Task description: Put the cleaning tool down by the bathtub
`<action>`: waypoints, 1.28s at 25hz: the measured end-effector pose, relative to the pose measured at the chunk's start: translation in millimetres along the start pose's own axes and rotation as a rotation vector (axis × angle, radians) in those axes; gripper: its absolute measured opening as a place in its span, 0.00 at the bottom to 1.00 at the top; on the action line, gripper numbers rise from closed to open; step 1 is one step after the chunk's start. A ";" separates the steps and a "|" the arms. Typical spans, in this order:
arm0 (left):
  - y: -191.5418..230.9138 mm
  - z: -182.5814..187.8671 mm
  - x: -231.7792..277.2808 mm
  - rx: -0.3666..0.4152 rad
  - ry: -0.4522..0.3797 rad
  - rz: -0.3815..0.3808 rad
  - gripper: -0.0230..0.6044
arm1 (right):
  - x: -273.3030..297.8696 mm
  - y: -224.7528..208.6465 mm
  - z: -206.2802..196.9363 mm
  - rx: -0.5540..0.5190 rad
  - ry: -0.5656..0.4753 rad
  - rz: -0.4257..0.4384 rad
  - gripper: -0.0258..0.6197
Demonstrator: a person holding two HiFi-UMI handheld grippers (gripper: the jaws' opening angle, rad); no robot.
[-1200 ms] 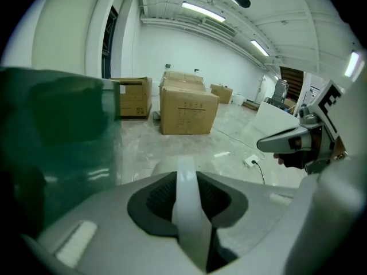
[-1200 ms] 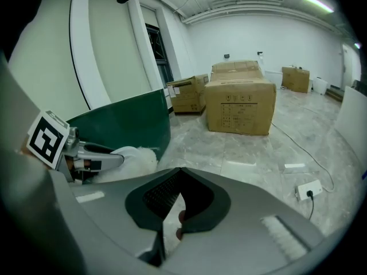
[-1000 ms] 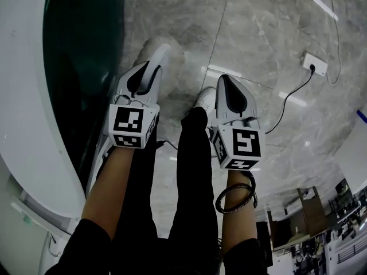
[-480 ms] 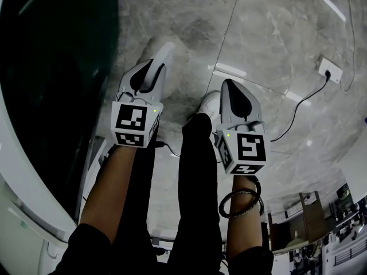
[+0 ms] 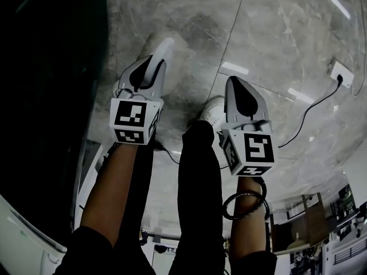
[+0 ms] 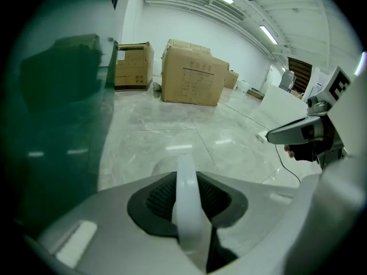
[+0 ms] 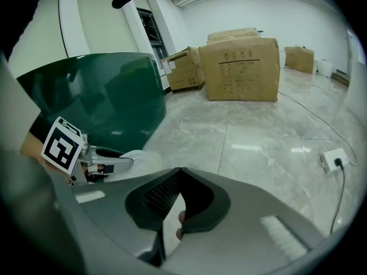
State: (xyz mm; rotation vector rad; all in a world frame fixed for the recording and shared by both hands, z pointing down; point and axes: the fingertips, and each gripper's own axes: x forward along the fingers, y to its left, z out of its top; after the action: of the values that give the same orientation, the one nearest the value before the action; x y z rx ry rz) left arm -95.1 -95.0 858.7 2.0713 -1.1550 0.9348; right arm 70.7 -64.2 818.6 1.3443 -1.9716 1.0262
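So, grippers: two, each with one marker cube.
Left gripper: upper left-centre of the head view, pinching the one white curved plastic cleaning tool, which stands upright between its jaws.
Cleaning tool's place: held in the air over the grey marble tile floor, just beside the dark green bathtub with a white rim at the frame's left.
Right gripper: centre right, jaws pressed together at the tips, nothing between them.
Legs: two black trouser legs low in the frame; one white shoe between the grippers.
Bracelet: one dark bracelet on the right wrist.
Boxes: at least three brown cardboard boxes, far back.
Socket: one white socket block with a black cable, right edge.
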 end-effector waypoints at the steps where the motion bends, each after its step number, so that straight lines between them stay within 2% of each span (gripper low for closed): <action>1: 1.6 -4.8 5.2 -0.002 0.004 0.001 0.18 | 5.0 -1.5 -2.6 0.010 -0.003 0.000 0.08; 6: 12.6 -25.8 29.3 -0.021 0.009 0.009 0.18 | 29.8 -0.7 -18.7 -0.007 0.004 0.017 0.08; 14: 24.5 -58.8 58.5 -0.009 0.030 0.024 0.18 | 54.2 -5.2 -59.6 -0.008 0.057 0.036 0.08; 32: 25.7 -88.0 96.2 0.005 0.026 0.014 0.18 | 77.5 -20.7 -95.4 -0.010 0.072 0.035 0.08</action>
State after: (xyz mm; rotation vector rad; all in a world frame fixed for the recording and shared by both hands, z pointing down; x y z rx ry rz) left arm -107.0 -85.1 990.6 2.0509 -1.1566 0.9694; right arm 63.5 -30.7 938.4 1.2541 -1.9510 1.0643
